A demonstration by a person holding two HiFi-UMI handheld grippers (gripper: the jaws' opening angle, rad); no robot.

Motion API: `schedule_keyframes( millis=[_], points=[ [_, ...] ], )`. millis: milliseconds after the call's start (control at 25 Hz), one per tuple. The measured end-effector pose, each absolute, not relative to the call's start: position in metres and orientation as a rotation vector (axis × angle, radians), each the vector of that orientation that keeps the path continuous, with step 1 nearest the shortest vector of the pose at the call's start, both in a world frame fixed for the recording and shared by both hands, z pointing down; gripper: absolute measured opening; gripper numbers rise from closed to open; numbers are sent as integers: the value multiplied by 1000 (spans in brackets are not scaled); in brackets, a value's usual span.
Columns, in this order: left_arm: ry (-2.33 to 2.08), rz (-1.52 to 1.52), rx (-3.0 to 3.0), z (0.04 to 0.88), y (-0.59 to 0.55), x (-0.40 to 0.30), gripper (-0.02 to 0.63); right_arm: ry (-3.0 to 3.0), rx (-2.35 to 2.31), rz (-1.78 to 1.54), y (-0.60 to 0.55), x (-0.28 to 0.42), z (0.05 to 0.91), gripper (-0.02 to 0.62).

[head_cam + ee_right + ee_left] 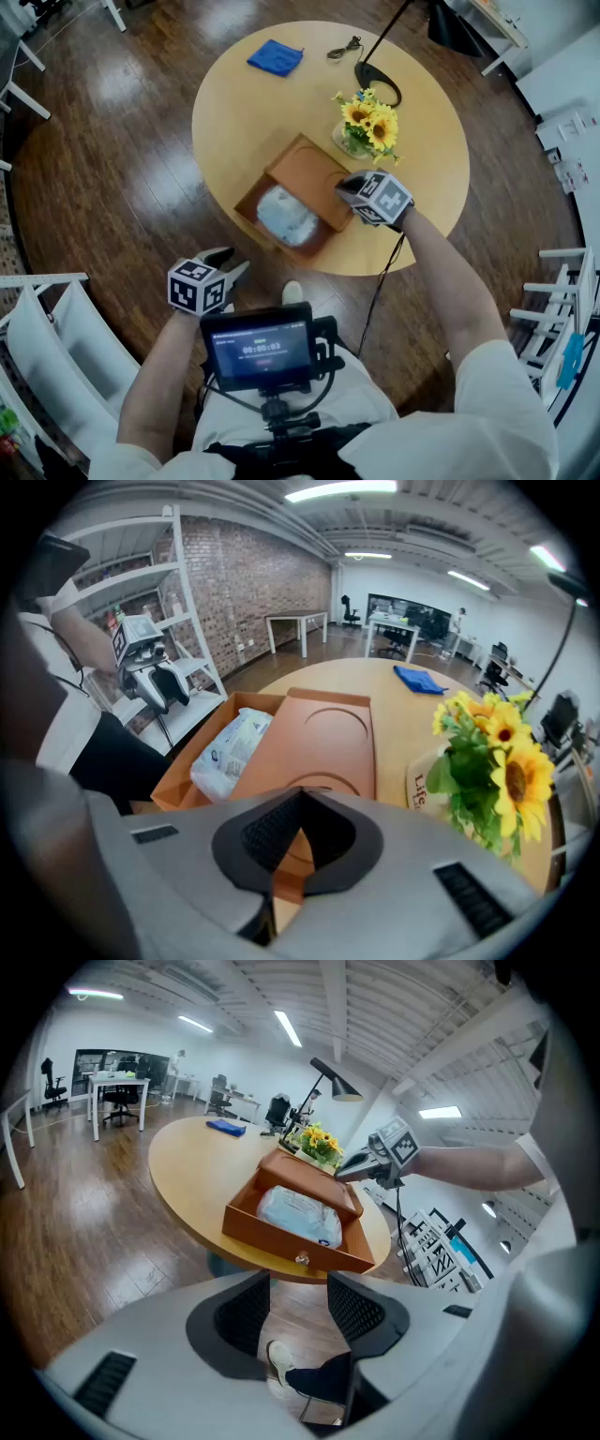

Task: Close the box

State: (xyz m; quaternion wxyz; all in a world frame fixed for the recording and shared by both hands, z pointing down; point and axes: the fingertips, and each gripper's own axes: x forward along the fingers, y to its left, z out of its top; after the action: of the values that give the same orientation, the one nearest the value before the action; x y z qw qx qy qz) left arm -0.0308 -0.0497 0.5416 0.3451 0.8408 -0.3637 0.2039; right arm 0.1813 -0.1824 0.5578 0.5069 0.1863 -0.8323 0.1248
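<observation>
An orange box [247, 209] stands near the front edge of the round wooden table [234, 103], and a white packet [286, 217] lies in it. Its lid [305, 176] lies slantwise over the far half, so the packet still shows. My right gripper [345, 190] is at the lid's right edge, jaws shut on that lid [319, 733]. My left gripper [230, 262] hangs off the table over the floor, short of the box's front wall [281, 1241]. It is open with nothing between its fingers [246, 1312].
A vase of sunflowers [370, 127] stands just behind the right gripper. Farther back on the table are a lamp base [378, 82], a blue cloth [276, 57] and a small cable [345, 49]. White shelving [37, 328] stands at the left over the wood floor.
</observation>
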Motion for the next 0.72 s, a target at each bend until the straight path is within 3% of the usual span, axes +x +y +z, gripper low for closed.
schedule_keyframes(
  millis=[360, 640, 720],
  points=[
    [-978, 592, 2224, 587, -75, 20, 196, -1943, 257, 210, -190, 187, 573, 2],
    [-1033, 592, 2209, 605, -87, 37, 145, -1942, 233, 222, -190, 184, 573, 2],
    [-1045, 584, 2214, 602, -90, 40, 104, -1952, 232, 233, -190, 183, 572, 0]
  ],
)
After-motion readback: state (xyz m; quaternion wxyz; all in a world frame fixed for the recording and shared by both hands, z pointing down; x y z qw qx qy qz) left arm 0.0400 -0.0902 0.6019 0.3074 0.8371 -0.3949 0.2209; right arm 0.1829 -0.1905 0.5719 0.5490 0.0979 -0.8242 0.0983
